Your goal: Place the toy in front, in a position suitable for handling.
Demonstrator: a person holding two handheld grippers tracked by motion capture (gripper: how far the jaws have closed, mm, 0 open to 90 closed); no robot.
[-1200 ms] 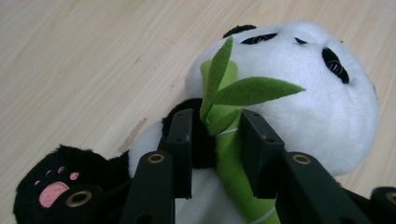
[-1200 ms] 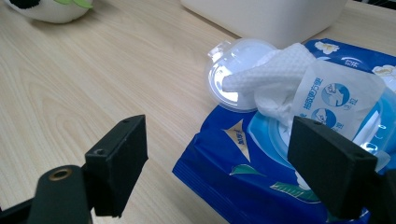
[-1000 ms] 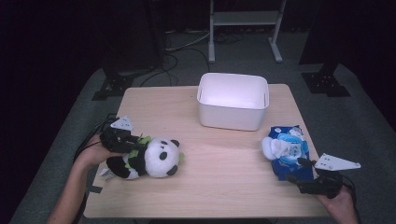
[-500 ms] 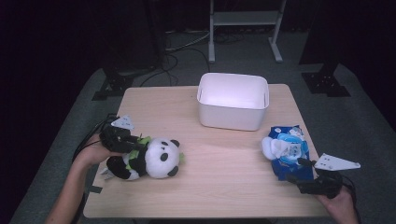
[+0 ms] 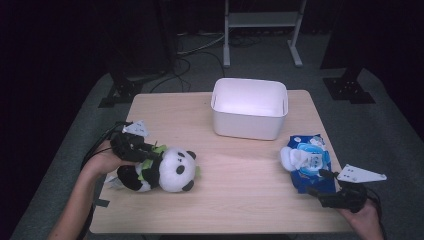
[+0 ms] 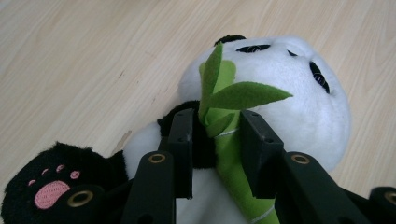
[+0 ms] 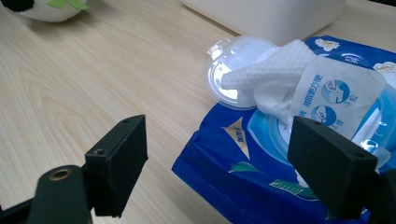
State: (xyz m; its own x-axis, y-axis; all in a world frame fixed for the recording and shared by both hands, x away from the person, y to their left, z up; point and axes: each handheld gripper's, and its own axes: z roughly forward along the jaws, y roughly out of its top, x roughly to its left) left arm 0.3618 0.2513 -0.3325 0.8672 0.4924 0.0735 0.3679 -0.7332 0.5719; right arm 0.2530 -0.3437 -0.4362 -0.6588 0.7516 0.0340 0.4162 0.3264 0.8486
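Note:
A black-and-white panda plush lies on its side at the table's left, holding green felt bamboo. My left gripper is shut on the panda's bamboo stalk and black arm; in the left gripper view both are pinched between the jaws, and the panda's head lies beyond them. A blue wet-wipes pack lies at the right with its lid flipped up and a white wipe pulled out. My right gripper stands open at the pack's near edge, its jaws wide apart over the pack's corner.
A white rectangular bin stands at the back centre of the wooden table, and its wall shows just behind the pack. Bare tabletop stretches between the panda and the pack. Dark stands and cables are on the floor beyond.

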